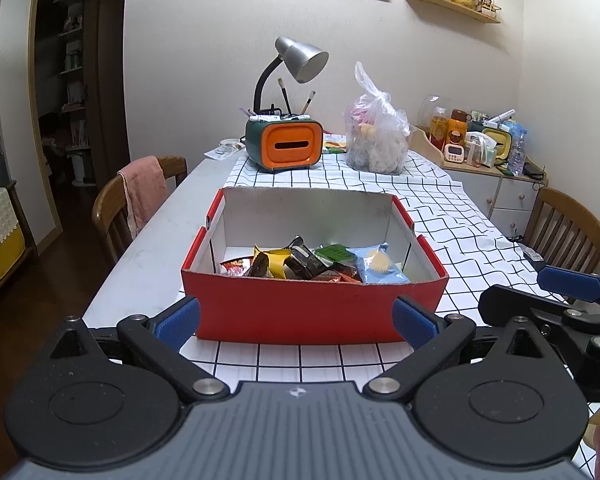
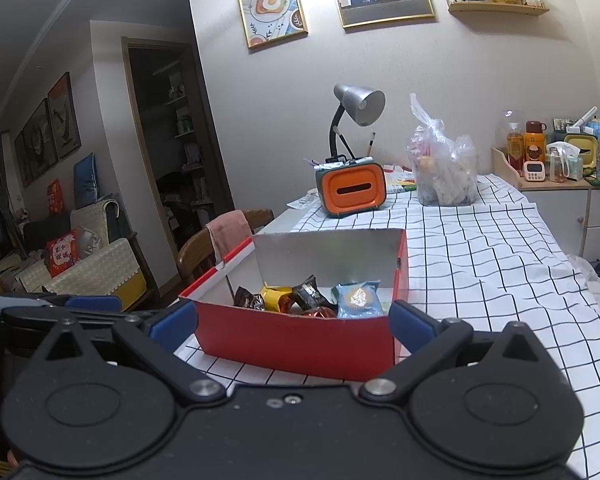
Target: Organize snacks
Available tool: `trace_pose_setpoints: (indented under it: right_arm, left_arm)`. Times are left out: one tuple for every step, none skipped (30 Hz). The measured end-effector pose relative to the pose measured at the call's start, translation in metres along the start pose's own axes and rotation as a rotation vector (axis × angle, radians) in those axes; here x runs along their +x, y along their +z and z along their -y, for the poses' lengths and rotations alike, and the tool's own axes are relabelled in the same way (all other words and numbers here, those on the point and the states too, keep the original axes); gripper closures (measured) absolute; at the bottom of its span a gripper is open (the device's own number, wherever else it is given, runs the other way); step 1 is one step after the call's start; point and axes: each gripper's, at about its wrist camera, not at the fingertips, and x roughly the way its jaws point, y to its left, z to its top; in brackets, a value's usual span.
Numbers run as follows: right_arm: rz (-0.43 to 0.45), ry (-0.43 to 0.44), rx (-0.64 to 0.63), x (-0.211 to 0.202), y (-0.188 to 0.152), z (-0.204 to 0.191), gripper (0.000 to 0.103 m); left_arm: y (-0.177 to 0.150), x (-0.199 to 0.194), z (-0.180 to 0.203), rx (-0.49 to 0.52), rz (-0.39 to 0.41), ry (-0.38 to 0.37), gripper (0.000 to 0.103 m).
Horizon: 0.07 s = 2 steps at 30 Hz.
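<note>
left wrist view: the left gripper is held spread wide and empty, just short of the near wall of one red box, whose width is spanned by the fingers. one light blue packet and several darker snack packets are seen inside. bare checked tablecloth is left beyond and to the right. the right gripper is likewise held wide, before the box's near right corner.

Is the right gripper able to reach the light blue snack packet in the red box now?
Probably yes. The right gripper is open and empty, the red box has no lid, and the light blue packet lies uncovered by its right wall.
</note>
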Motion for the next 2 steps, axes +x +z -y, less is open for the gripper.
trace_pose_setpoints:
  right_arm:
    - [-0.002,0.0,0.001,-0.0004,-0.0004,0.0002,0.0]
    - [-0.004,0.0,0.003,-0.0009,-0.0008,0.0005,0.0]
  left_arm:
    - [-0.0005,-0.0004,0.0008,0.002,-0.001,0.0,0.0]
    - [-0.0014,-0.0013,0.0016,0.004,-0.001,0.0,0.0]
